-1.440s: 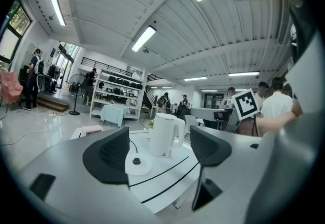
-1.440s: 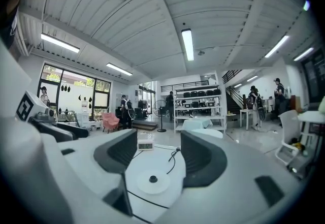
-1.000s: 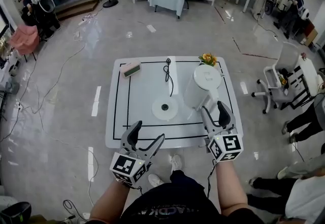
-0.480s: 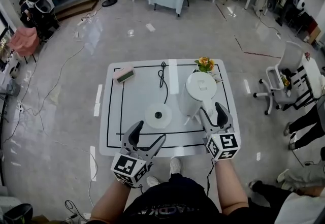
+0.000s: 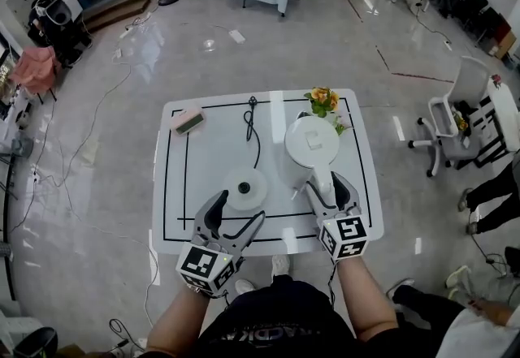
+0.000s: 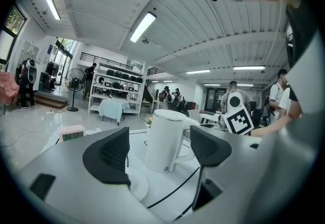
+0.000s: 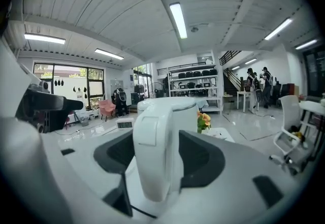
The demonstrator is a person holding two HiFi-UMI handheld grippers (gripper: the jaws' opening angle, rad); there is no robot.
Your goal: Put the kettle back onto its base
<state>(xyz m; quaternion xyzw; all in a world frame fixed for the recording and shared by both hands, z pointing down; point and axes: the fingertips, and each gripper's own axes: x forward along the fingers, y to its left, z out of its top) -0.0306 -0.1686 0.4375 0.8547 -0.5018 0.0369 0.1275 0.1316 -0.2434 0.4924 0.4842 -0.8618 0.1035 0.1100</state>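
A white kettle (image 5: 311, 144) stands on the right half of the white table (image 5: 175, 218), its handle pointing toward me. My right gripper (image 5: 324, 183) has a jaw on each side of that handle; in the right gripper view the handle (image 7: 156, 152) fills the gap between both pads of the gripper (image 7: 158, 156). The round white base (image 5: 244, 188) lies left of the kettle, with its black cord (image 5: 251, 127) running to the far edge. My left gripper (image 5: 239, 209) hovers open just in front of the base. In the left gripper view the gripper (image 6: 160, 152) frames the kettle (image 6: 165, 139) and the base's edge (image 6: 137, 186).
A small pot of flowers (image 5: 322, 97) stands behind the kettle. A small clock box (image 5: 187, 119) lies at the table's far left. A black line (image 5: 185, 178) marks a rectangle on the table. An office chair (image 5: 449, 133) and people (image 5: 496, 186) are to the right.
My right gripper has moved forward until its jaws flank the kettle handle. The left gripper has hardly shifted. The head view has tilted, so the table sits lower and more to the left.
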